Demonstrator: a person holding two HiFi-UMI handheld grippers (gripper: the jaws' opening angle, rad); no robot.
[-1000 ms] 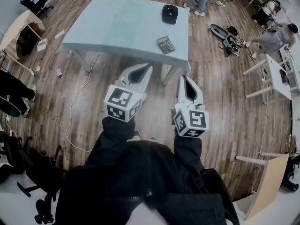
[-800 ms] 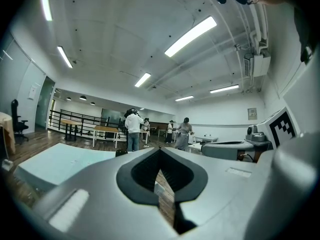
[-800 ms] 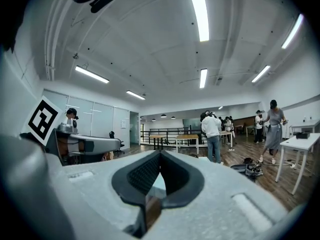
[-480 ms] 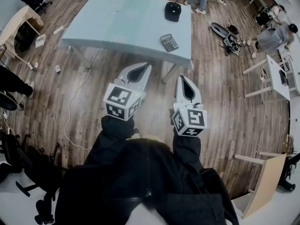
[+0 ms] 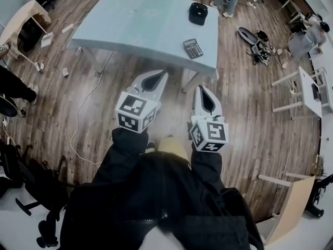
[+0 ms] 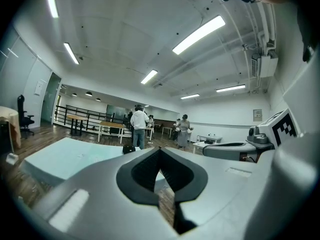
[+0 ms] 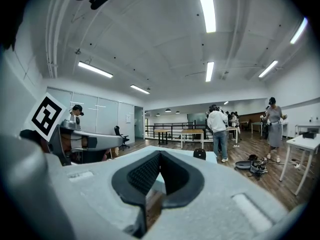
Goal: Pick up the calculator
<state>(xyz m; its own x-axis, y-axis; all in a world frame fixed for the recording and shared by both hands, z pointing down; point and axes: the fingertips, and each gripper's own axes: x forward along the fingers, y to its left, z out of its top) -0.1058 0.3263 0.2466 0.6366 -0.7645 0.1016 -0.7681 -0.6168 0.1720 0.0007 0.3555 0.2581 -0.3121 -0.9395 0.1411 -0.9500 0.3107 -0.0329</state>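
- left gripper (image 5: 162, 76): jaws closed tip to tip, nothing between them. It hangs over the floor, short of the table (image 5: 130, 25).
- calculator (image 5: 193, 48): lies flat on the table near its near-right corner. That's 1 o'clock from the left gripper and 12 from the right, well apart from both. A small black bag (image 5: 198, 13) sits beyond it at 12.
- handling, my read: light, rigid plastic shell, slick, low profile. Keys and display are the weak spots. Pinch across the short width on the two long edges, about mid-length. Jaws need opening first.
- orientation: long axis runs 11-to-5 in the head view. The display end looks to be at 11, away from the person, but it's too small to be sure.
- right gripper (image 5: 201, 87): jaws fully closed, empty, pointing to 12.
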